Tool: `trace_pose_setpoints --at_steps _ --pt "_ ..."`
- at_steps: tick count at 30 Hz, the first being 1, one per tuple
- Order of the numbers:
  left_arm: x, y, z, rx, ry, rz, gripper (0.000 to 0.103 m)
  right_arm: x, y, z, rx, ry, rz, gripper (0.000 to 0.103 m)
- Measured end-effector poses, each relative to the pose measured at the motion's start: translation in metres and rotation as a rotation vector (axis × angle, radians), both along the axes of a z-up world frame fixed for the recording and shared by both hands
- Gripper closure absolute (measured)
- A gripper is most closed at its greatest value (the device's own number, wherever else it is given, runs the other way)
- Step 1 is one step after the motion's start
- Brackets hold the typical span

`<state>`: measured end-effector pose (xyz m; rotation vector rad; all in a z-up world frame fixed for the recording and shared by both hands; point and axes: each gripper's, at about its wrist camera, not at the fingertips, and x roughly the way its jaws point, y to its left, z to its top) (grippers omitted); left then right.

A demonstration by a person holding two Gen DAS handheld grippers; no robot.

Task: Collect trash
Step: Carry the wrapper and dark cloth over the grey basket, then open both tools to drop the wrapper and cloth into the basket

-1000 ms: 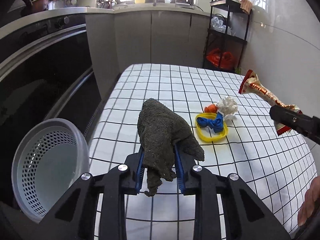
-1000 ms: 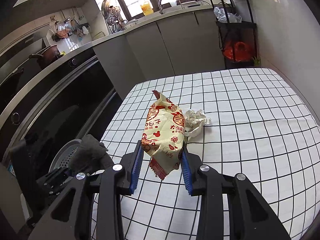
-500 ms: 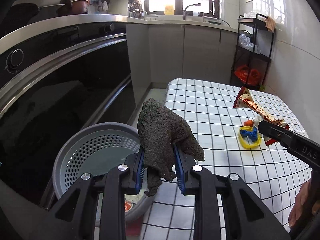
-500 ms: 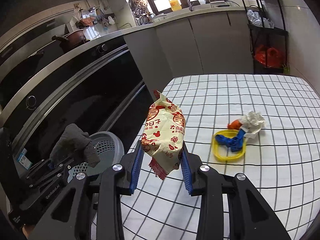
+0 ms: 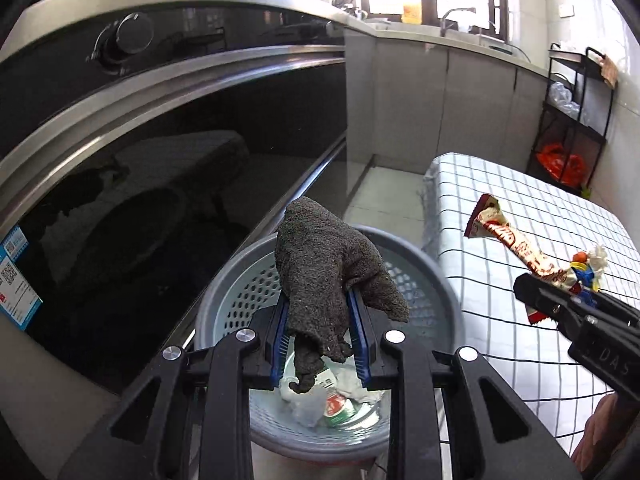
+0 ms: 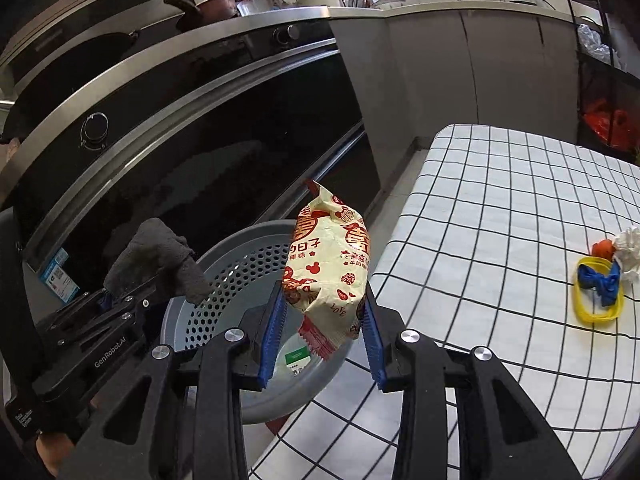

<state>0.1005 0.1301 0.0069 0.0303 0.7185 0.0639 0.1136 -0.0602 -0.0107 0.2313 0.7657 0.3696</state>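
My left gripper is shut on a dark grey rag and holds it above the grey perforated trash basket, which has wrappers and paper at its bottom. My right gripper is shut on a cream and red snack bag, held over the basket's rim beside the table edge. The left gripper with the rag shows at the left of the right wrist view. The snack bag shows in the left wrist view.
A table with a black-and-white grid cloth stands to the right. On it lie a yellow ring with a blue bow, crumpled white paper and an orange scrap. A black oven front is close behind the basket.
Both grippers have swung left from over the table to over the trash basket, each still holding its item. The basket's contents have come into view.
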Motion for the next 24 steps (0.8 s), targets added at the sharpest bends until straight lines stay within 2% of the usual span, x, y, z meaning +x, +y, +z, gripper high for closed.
trace_pose_setpoints --at_steps 8,18,24 --pt "0.012 0.028 -0.012 -0.040 0.068 0.027 0.076 0.015 0.042 -0.013 -0.036 0.049 0.077 0.067" --pt "0.017 0.028 -0.017 -0.030 0.084 0.039 0.076 0.022 0.073 -0.026 -0.064 0.084 0.136 0.067" --pt "0.019 0.032 -0.019 -0.043 0.093 0.051 0.072 0.021 0.078 -0.027 -0.060 0.100 0.134 0.067"
